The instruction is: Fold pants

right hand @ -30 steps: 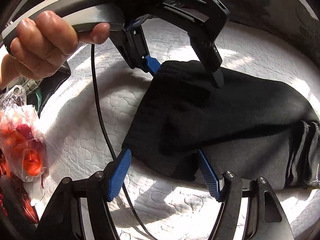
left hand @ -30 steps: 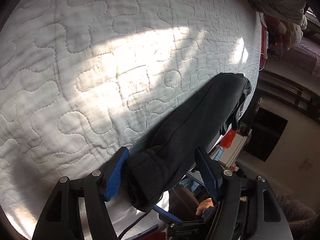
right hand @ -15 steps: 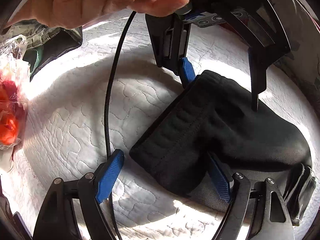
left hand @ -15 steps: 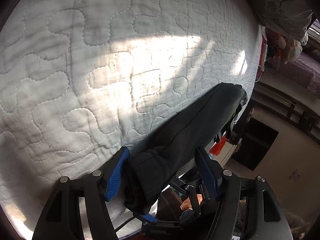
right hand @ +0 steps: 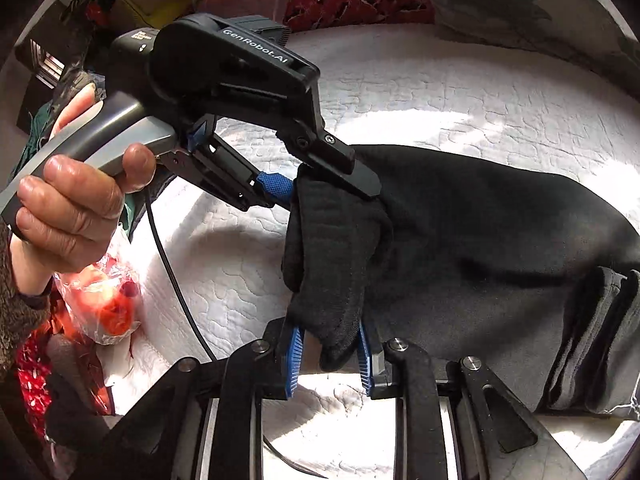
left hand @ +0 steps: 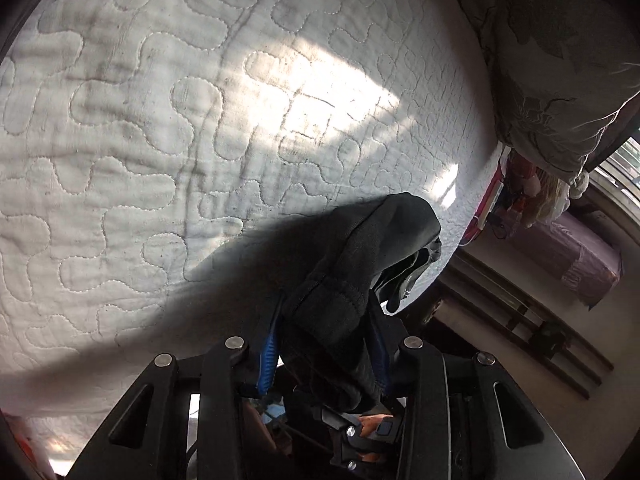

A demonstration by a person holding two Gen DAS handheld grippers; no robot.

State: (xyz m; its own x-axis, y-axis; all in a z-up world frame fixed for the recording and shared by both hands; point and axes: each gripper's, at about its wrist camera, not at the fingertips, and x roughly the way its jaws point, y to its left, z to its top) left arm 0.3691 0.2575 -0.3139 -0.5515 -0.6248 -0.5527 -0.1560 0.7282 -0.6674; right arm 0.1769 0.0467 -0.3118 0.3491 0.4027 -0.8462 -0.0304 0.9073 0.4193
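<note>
Black pants (right hand: 480,240) lie on a white quilted bed, with their bunched far end at the right (right hand: 592,340). The ribbed end is lifted off the quilt. My right gripper (right hand: 327,354) is closing its blue pads on the lower corner of that ribbed end. My left gripper (right hand: 320,188), held by a hand (right hand: 72,208), is closing on the upper corner. In the left wrist view, my left gripper (left hand: 324,356) pinches the black fabric (left hand: 360,264), which drapes away toward the bed edge.
The white quilt (left hand: 160,140) spreads wide to the left. A grey patterned pillow (left hand: 552,60) lies at the top right. A clear bag with orange contents (right hand: 108,304) sits at the bed's left edge, and a black cable (right hand: 176,288) trails across the quilt.
Both grippers went from wide apart around the ribbed end to squeezed on it. The gripped end has risen off the quilt and bunched up.
</note>
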